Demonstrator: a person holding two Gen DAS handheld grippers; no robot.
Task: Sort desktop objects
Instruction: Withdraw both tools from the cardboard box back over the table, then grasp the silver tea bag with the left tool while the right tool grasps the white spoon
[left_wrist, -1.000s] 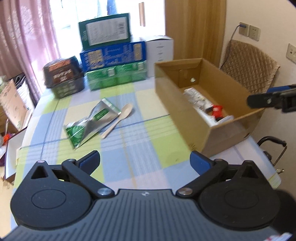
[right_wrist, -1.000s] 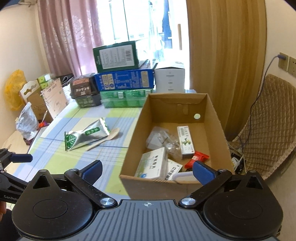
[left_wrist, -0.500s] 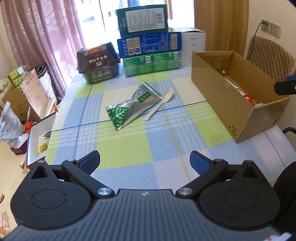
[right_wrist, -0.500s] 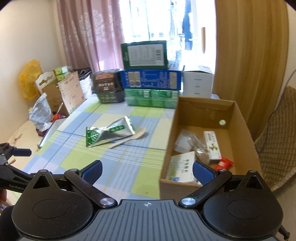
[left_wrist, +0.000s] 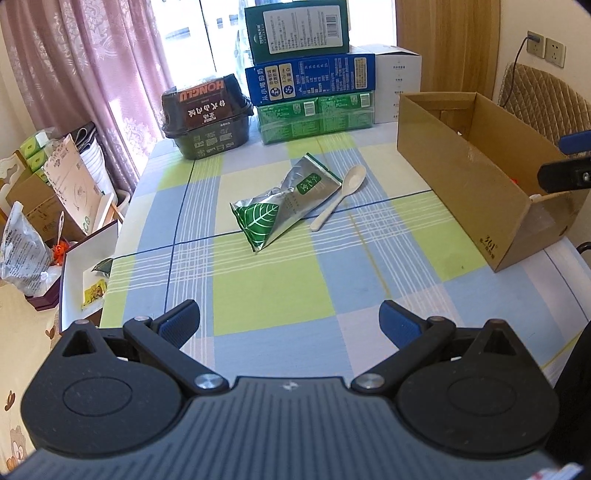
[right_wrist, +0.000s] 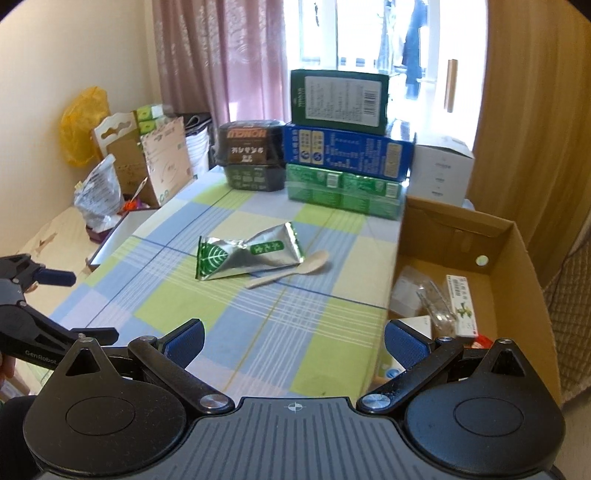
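A silver and green foil pouch (left_wrist: 286, 201) lies on the checked tablecloth, and it also shows in the right wrist view (right_wrist: 245, 254). A pale plastic spoon (left_wrist: 341, 194) lies against its right side, seen too in the right wrist view (right_wrist: 291, 273). An open cardboard box (left_wrist: 476, 173) stands at the table's right and holds small packets and medicine boxes (right_wrist: 460, 306). My left gripper (left_wrist: 290, 321) is open and empty above the table's near edge. My right gripper (right_wrist: 293, 341) is open and empty beside the box's near left corner.
Stacked green and blue cartons (left_wrist: 314, 74), a black noodle tub (left_wrist: 207, 114) and a white box (left_wrist: 397, 81) line the table's far edge. Boxes and bags (left_wrist: 44, 206) crowd the floor at the left. A wicker chair (left_wrist: 543, 96) stands behind the cardboard box.
Both grippers have drawn back and swung left, away from the box and toward the pouch and spoon. Both stay open and empty. Nothing on the table has moved.
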